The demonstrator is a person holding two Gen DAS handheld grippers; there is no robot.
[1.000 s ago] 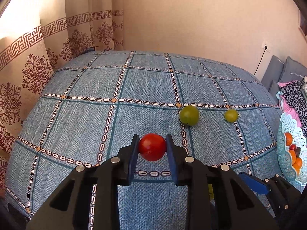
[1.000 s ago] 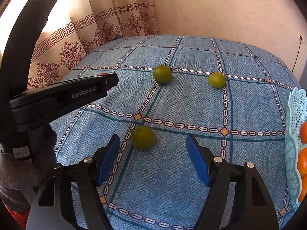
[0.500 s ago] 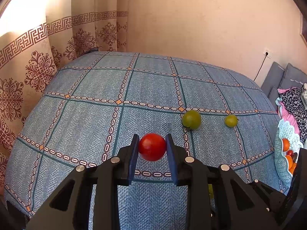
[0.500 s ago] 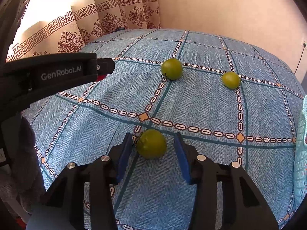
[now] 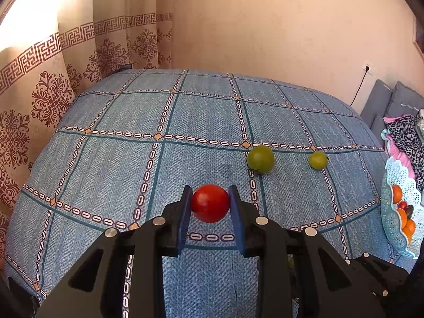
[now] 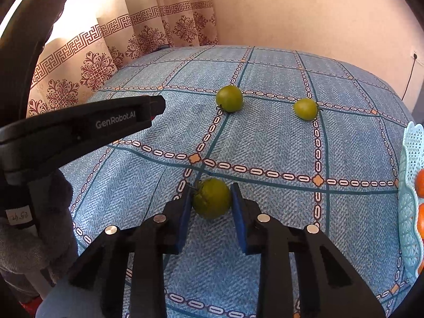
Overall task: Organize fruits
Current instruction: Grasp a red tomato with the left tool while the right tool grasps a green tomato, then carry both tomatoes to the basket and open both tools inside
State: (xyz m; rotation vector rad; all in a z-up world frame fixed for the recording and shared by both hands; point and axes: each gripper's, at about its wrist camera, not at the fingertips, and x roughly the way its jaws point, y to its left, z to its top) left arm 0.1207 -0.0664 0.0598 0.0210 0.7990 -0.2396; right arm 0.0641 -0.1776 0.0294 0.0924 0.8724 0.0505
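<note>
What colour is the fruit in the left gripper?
Red fruit, clearest in the left wrist view.

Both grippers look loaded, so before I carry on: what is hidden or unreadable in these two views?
- Basket: cut off by the right edge in both views, so its free space is unknown.
- Dark fruit among the oranges, left wrist view: too small to identify.
- Red tomato in the left gripper: hidden in the right wrist view by that gripper's body.
- Green tomato in the right gripper: underside hidden, so lift-off is unclear.
</note>
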